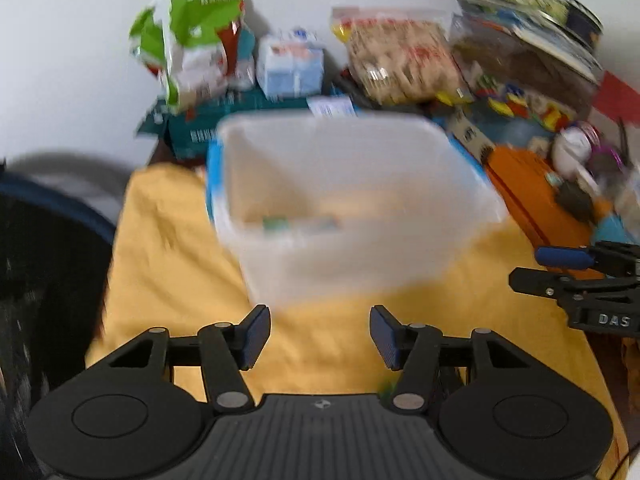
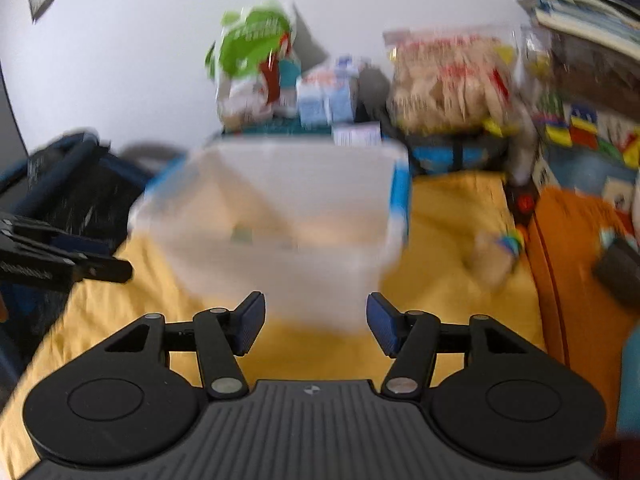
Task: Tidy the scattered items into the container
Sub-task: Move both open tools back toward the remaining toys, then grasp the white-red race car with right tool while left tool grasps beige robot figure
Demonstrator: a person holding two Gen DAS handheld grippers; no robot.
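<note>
One translucent container stands on the yellow cloth, toward the cloth's far edge, with a blue lid or tray showing under its left side. Inside it, on the bottom, lie pale flat pieces and a small green-marked item; blur hides what they are. To the container's right, near the cloth's right edge, the right wrist view shows a tan item with coloured stripes lying loose on the cloth.

Both grippers hover over the cloth's near edge, in front of the container and apart from it. The left gripper has its jaws spread wide with nothing between them, and the right gripper stands the same way, jaws apart and empty.

Behind the container, clutter crowds the far edge: a green and white bag, a small pale blue carton, a clear bag of tan sticks, and stacked books and boxes at the far right corner. An orange box borders the cloth's right edge. A dark bag sits off the cloth's left edge.
</note>
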